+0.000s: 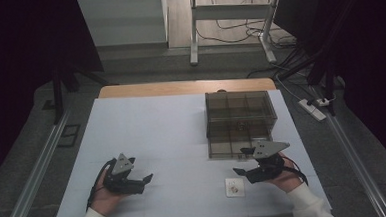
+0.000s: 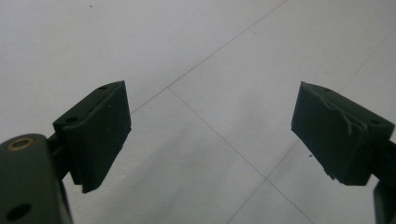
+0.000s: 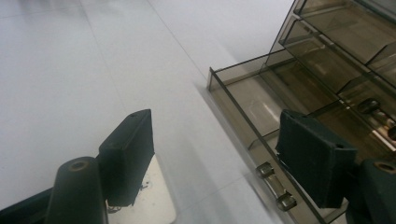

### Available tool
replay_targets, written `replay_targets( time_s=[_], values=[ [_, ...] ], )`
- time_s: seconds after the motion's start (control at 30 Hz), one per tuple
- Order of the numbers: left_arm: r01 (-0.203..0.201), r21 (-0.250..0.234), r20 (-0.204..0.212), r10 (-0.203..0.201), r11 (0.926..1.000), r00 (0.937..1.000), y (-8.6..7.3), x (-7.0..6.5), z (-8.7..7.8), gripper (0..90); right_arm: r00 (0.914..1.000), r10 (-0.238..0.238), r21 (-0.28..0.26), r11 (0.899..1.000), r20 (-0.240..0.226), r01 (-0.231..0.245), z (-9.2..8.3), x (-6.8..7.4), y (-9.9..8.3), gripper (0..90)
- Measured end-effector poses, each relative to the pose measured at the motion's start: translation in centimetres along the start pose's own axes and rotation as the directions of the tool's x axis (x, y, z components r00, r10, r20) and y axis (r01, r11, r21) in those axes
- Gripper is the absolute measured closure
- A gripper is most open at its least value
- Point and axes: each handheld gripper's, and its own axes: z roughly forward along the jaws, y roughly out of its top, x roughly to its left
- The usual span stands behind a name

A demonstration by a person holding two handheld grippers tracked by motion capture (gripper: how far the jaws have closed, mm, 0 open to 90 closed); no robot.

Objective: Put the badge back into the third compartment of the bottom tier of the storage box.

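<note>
With its jaws apart and empty, the right gripper (image 1: pixel 240 161) should drop squarely over the small white packet (image 1: pixel 234 187) by the open drawer (image 1: pixel 231 147), while the left gripper (image 1: pixel 145 180) waits open.

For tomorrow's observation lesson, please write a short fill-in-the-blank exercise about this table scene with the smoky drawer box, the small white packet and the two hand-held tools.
1. The bottom drawer of the drawer box is pulled ____.
2. The small white packet lies on the ____ mat.
3. The jaws of the right tool stand ____, with nothing between them.
4. The left tool is held in the person's ____ hand.

Missing words: open; white; open; left
</note>
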Motion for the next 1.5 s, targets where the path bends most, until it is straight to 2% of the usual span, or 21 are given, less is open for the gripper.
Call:
replay_targets(
  time_s=[0.33, 0.5, 0.7, 0.9, 1.07, 1.33, 1.5],
  values=[
    [0.003, 0.0, 0.0, -0.003, 1.0, 1.0, 0.1, 0.0, 0.1, 12.2, 0.9981, -0.019, 0.022, 1.0, -0.058, 0.02, 0.2, 0.9, 0.3, 26.9],
    [0.002, 0.0, -0.001, -0.002, 1.0, 1.0, 0.1, 0.0, 0.0, 12.2, 0.9931, -0.041, 0.075, 0.996, -0.11, 0.05, 0.7, 1.3, 0.2, 25.9],
    [0.01, -0.001, 0.001, -0.01, 0.9999, 0.9999, 0.0, 0.2, -0.1, 12.2, 0.9884, -0.054, 0.103, 0.992, -0.142, 0.069, 1.1, 1.5, 0.2, 24.4],
    [0.007, 0.001, 0.001, -0.007, 1.0, 1.0, 0.0, 0.1, -0.1, 12.2, 0.9825, -0.068, 0.164, 0.982, -0.173, 0.097, 1.8, 2.1, 0.0, 21.7],
    [0.009, 0.002, 0.0, -0.009, 1.0, 1.0, -0.1, 0.1, -0.2, 12.2, 0.9811, -0.076, 0.204, 0.973, -0.178, 0.113, 2.3, 2.3, -0.2, 20.4],
    [0.009, 0.005, 0.001, -0.009, 0.9999, 1.0, -0.1, 0.1, -0.3, 12.2, 0.9749, -0.095, 0.253, 0.957, -0.201, 0.146, 3.0, 2.7, -0.5, 18.0],
    [0.006, 0.01, 0.002, -0.006, 0.9999, 1.0, -0.1, 0.1, -0.2, 12.2, 0.9713, -0.1, 0.267, 0.951, -0.216, 0.157, 3.3, 3.0, -0.5, 17.2]
  ],
)
